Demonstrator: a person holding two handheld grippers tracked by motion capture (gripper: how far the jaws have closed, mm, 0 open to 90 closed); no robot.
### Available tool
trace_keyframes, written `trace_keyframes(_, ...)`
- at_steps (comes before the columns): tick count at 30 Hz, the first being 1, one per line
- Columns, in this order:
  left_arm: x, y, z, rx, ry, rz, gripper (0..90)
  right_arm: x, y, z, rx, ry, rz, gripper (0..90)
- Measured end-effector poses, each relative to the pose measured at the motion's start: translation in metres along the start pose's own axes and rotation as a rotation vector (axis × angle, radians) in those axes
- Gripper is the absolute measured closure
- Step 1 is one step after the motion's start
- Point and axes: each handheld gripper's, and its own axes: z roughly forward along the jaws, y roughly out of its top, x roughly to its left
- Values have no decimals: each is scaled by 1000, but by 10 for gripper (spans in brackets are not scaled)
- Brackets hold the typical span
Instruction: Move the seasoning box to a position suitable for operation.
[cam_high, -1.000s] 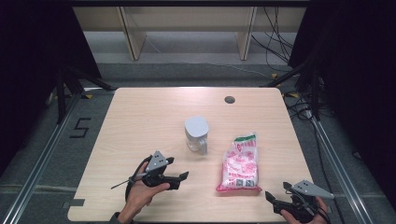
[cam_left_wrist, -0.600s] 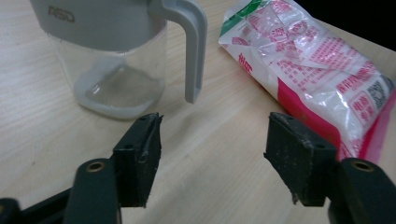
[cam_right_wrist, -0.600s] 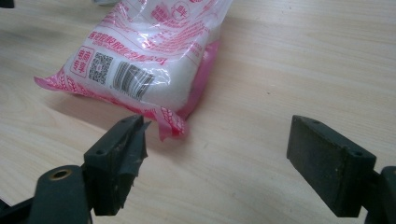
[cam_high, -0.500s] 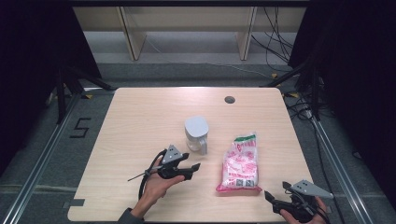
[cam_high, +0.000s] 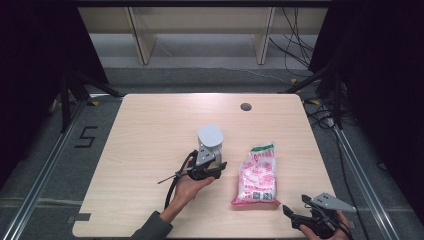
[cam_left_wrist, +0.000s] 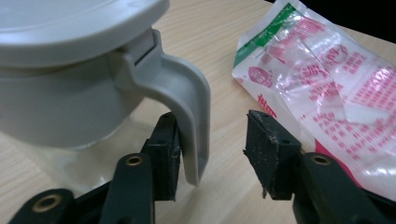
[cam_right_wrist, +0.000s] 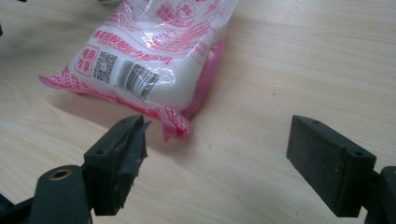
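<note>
**Left hand-held gripper up at the jug handle**

Moved since a second back: left hand-held gripper (cam_high: 216, 169), carried from the near-left part of the counter (cam_high: 150, 130) rightward and away, up to the near side of the grey lidded jug (cam_high: 210, 141). Jaws just been closing, now about half apart, with the jug handle (cam_left_wrist: 189, 116) standing between them. Seen from the left gripper view: left pad (cam_left_wrist: 166, 156) touching or all but touching the handle's inner face, right pad (cam_left_wrist: 268, 154) clear of it with bare wood between. So not yet clamped.

Handle runs top to bottom, hanging from under the lid (cam_left_wrist: 70, 23) on the jug's near side, straight ahead of the jaws and crosswise to their closing line; probably nothing left but to shut further.

Jug at mid-counter, upright, sugar bag (cam_high: 256, 175) lying just to its right, long axis running near to far.

Right hand-held gripper (cam_high: 294, 212) kept at the near-right corner, jaws wide apart and empty, the bag's near end (cam_right_wrist: 175, 123) just ahead of them.
</note>
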Motion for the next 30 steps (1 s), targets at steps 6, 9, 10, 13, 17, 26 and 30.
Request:
trace_keyframes(6,6,0,3,-9,18,43,735,4,-1,-1,7,0,45,207)
trace_keyframes(9,8,-1,-3,-8,13,54,746,1,0,1,-3,9,4,207)
trace_keyframes(10,8,-1,-5,-10,14,55,747,0,0,0,3,10,-1,207)
trace_keyframes(13,12,-3,-15,-14,30,89,797,1,0,0,2,7,-4,207)
trace_keyframes(17,26,-8,-28,-10,27,96,819,0,0,1,-4,-1,-22,207)
trace_keyframes(26,49,-14,-47,-12,58,102,830,4,-1,2,5,5,5,207)
trace_keyframes(30,63,-16,-53,-17,103,93,851,6,-1,2,13,13,21,207)
